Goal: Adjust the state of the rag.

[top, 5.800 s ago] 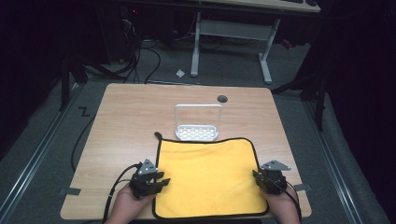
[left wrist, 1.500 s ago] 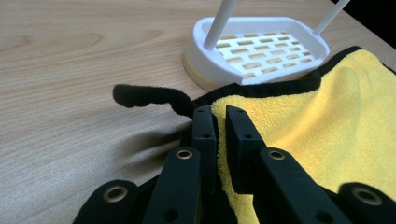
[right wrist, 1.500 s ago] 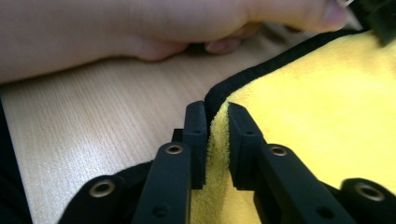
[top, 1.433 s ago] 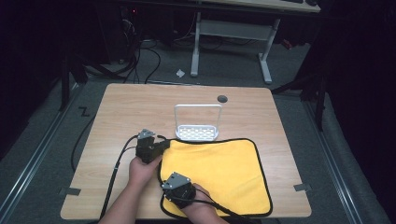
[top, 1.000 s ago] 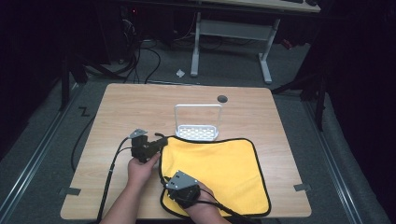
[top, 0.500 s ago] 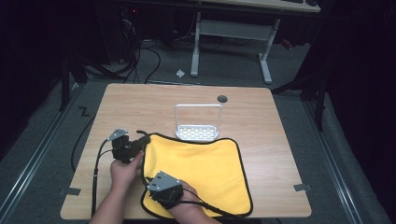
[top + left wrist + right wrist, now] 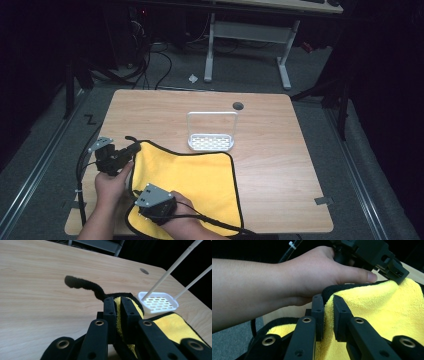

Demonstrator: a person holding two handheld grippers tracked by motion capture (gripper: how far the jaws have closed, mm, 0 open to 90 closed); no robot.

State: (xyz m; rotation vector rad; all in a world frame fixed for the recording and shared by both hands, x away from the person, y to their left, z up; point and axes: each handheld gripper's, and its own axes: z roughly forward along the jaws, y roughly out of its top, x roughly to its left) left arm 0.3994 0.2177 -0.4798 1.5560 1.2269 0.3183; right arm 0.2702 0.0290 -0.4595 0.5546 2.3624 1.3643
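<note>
Left gripper (image 7: 131,150) and right gripper (image 7: 152,204), both clamped on the yellow cloth (image 7: 200,182) at lower left of the high view, cloth spread lower centre, its top edge touching the white rack (image 7: 211,142); bare wooden table (image 7: 295,165) open right and above, dark floor (image 7: 380,165) around.

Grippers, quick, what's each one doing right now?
Left gripper: shut on the cloth at its black-trimmed edge.
Right gripper: shut on the cloth near the left hand.
</note>
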